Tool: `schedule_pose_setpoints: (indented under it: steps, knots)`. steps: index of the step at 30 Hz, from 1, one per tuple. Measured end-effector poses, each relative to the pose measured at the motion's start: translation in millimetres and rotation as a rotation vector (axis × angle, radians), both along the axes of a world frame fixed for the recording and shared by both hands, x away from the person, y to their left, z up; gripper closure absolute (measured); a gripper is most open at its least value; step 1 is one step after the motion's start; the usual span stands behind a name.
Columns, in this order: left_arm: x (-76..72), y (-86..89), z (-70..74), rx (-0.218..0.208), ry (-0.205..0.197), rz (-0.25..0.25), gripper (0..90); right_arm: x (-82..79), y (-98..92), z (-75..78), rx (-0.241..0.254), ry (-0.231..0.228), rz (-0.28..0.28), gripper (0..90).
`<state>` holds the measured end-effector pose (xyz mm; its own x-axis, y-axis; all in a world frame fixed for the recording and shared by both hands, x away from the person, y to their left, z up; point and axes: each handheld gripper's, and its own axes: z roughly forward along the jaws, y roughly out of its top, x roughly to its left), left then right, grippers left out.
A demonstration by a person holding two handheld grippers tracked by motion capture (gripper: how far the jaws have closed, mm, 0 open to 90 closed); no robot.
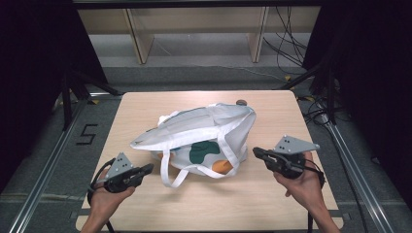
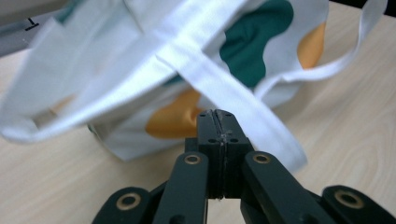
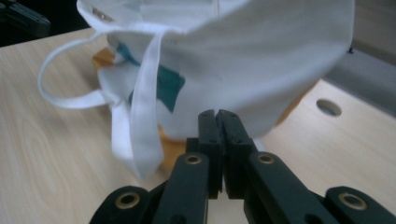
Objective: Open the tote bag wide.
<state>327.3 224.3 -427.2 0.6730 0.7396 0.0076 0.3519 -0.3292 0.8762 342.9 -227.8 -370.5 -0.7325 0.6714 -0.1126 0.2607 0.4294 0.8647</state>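
Note:
A white tote bag [image 1: 204,136] with green and orange patches lies slumped in the middle of the wooden table [image 1: 272,204], and its strap [image 1: 170,175] loops toward the near edge. My left gripper [image 1: 149,168] hovers just left of that strap, jaws shut with nothing between them. In the left gripper view the closed tips [image 2: 217,114] point at the bag [image 2: 116,70], with a strap [image 2: 233,100] running just beyond them. My right gripper [image 1: 255,152] is off the bag's right side, also shut and empty. In the right gripper view its tips [image 3: 218,113] sit close below the bag's wall [image 3: 261,60].
A small dark round object [image 1: 241,102] sits at the table's far edge behind the bag. A hole [image 3: 328,107] pierces the tabletop near the bag. Wooden shelving [image 1: 194,29] and loose cables [image 1: 291,43] stand beyond the table. Bare wood lies along the near edge.

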Motion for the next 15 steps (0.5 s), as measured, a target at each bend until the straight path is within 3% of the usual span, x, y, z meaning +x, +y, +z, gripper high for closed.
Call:
schedule_pose_setpoints:
  steps: [5, 8, 15]
  knots:
    - [16.3, -1.5, 14.3, -0.017, -0.002, -0.001, 88.5, 11.6, 11.1, 21.9, -0.004, -0.025, 0.001, 90.0]
    - [31.9, -6.3, 23.7, -0.020, 0.002, 0.000, 88.1, 25.9, 22.7, 38.7, -0.007, -0.074, 0.000, 90.0]
    - [59.7, -14.8, 34.1, -0.011, 0.002, 0.016, 88.0, 54.3, 43.6, 56.2, -0.041, -0.083, 0.016, 90.0]
